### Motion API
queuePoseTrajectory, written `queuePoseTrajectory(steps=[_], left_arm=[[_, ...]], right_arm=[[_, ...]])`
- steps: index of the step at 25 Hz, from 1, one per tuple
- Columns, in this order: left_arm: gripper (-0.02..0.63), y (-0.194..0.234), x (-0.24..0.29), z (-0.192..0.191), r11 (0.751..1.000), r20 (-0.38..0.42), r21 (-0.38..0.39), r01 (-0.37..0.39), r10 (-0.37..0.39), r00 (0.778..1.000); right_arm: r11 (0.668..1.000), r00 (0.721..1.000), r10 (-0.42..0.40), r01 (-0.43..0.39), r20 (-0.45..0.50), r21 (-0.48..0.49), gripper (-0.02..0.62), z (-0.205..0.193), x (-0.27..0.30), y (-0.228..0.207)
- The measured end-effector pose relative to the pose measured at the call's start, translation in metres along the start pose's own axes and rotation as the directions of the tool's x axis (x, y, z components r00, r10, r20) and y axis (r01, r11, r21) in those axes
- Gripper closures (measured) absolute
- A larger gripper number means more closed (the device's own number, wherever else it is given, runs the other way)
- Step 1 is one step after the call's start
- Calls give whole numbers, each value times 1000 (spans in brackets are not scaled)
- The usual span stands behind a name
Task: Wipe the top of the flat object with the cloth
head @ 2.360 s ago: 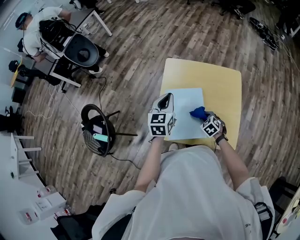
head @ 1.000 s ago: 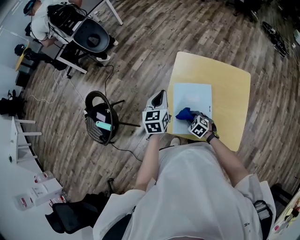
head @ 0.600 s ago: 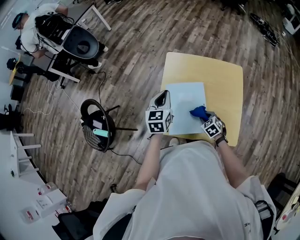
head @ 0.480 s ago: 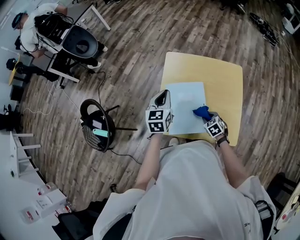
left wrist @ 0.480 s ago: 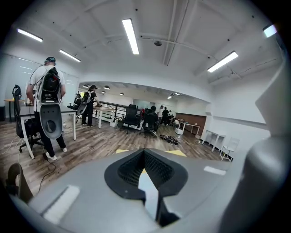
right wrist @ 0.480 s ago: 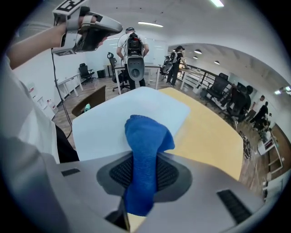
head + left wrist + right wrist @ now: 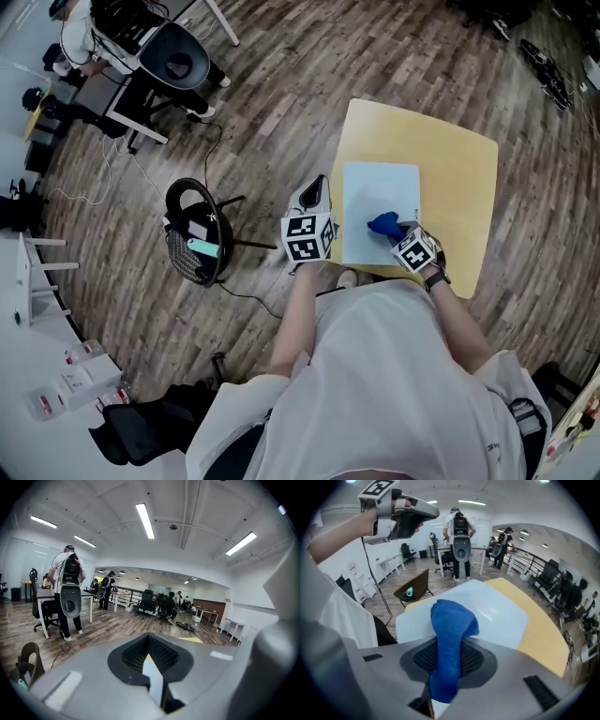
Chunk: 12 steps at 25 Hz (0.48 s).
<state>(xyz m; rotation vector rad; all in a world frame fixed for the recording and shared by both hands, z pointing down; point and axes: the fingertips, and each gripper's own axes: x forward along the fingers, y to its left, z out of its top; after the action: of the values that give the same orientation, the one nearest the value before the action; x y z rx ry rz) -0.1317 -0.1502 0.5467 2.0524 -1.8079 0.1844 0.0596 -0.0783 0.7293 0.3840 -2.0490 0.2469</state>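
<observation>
A light blue flat sheet (image 7: 380, 202) lies on the small yellow table (image 7: 459, 178). My right gripper (image 7: 401, 236) is shut on a blue cloth (image 7: 383, 223), which presses on the sheet's near right part. In the right gripper view the cloth (image 7: 452, 625) bulges out past the jaws over the sheet (image 7: 492, 609). My left gripper (image 7: 316, 194) hovers at the table's left edge, beside the sheet and apart from it. In its own view the left gripper (image 7: 149, 654) has its jaws together with nothing held.
A black round stool with a wire basket (image 7: 195, 242) stands on the wood floor left of the table. An office chair (image 7: 178, 61) and a person at a desk (image 7: 84, 23) are at the far upper left.
The right gripper has drawn the cloth leftward from the sheet's right edge toward its middle. The left gripper stays by the table's left edge.
</observation>
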Motion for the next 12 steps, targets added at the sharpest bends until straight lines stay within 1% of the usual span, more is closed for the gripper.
queuePoseTrajectory(steps=[2,4,6,8,10,12], left_arm=[[597,11,-7,-2,1000,3,-11,-29,29,1000],[597,20,-15,-4,998,3,-18,-53,53,999],[597,28,-22,-7,997,2,-22,-70,70,998],[597,37,-27,-7,996,1,-26,-86,86,996],[597,42,-30,-7,995,2,-28,-96,96,995],[597,42,-29,-6,995,2,-26,-94,94,996]], right_arm=[[994,997,73,-70,33,-81,503,31,12,29],[977,990,133,-124,38,-173,503,56,26,56],[946,985,172,-161,16,-281,503,73,41,82],[909,980,197,-193,-28,-370,503,80,57,100],[885,978,199,-207,-64,-416,502,79,71,106],[887,978,200,-209,-65,-411,500,76,75,103]])
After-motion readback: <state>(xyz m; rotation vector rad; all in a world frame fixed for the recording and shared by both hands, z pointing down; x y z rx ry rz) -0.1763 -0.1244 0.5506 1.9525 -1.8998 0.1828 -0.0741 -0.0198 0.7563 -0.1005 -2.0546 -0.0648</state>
